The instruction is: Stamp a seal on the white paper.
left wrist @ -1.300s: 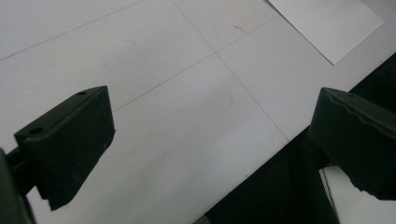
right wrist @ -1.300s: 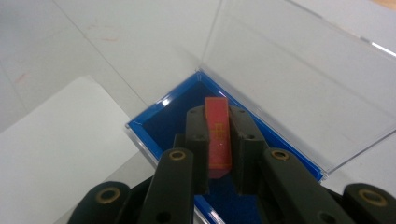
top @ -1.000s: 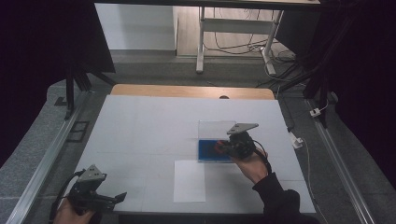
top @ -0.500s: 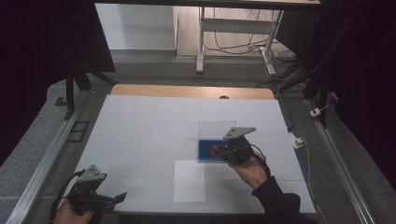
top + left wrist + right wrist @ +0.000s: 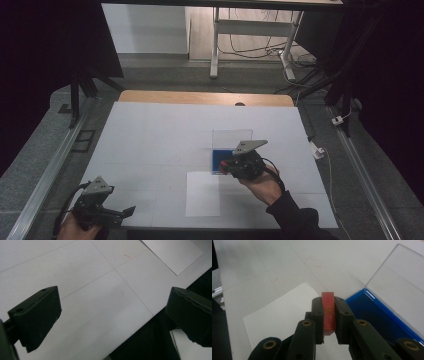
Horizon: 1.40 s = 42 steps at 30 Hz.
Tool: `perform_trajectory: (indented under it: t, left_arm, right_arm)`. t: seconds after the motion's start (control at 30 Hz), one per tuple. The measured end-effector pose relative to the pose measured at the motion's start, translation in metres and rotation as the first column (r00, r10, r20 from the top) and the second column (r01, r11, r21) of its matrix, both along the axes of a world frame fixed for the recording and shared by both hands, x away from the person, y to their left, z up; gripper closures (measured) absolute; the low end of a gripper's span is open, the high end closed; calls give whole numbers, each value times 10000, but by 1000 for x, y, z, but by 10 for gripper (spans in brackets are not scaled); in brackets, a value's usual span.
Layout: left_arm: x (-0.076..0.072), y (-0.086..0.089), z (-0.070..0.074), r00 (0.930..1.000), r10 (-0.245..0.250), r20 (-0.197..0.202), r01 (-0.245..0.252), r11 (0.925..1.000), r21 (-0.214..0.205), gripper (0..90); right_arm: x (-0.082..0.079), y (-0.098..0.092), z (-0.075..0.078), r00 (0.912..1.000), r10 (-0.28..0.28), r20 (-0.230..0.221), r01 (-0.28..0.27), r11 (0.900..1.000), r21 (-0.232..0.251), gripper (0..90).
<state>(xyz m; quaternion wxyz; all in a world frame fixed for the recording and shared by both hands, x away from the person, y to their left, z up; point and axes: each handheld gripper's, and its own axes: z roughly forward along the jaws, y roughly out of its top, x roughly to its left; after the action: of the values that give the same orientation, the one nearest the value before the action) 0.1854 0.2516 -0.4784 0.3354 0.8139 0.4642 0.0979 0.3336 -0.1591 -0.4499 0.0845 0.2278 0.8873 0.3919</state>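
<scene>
Thin red block [image 5: 328, 314] with faint yellow lettering, clamped upright between right gripper [image 5: 328, 317] jaws; left gripper [image 5: 112, 322] jaws apart.

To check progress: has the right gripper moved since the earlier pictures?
Yes. The right gripper has shifted left, from over the blue tray towards the paper.

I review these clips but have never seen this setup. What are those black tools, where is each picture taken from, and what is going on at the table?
A person holds a two-jaw hand tool in each hand. The high view looks down on the white table; the other two views ride on the tools.

The right gripper is shut on a small red block, above a sheet of white paper and beside an open blue case with a clear lid. The left gripper waits open near the table's front edge, holding nothing.
</scene>
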Motion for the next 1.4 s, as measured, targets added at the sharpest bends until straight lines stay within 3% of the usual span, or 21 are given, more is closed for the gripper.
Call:
perform_trajectory:
  t: [0.2,0.5,0.87,1.4]
  left_arm:
    - [0,1,1,10000,-33,67,34,9999,-141,0]
    - [-1,3,1,9999,52,164,-48,9996,-261,0]
    - [-1,3,1,9999,68,158,-63,9995,-305,0]
    - [-1,2,1,9999,58,126,-55,9997,-222,0]
  right_arm:
    - [-6,12,-6,9991,425,3,-424,9986,-326,795]
    - [-13,29,-17,9912,1290,-293,-1300,9909,-350,795]
    - [-18,48,-32,9869,1554,-423,-1584,9840,-819,795]
    - [-19,58,-51,9817,1809,-594,-1873,9736,-1308,795]
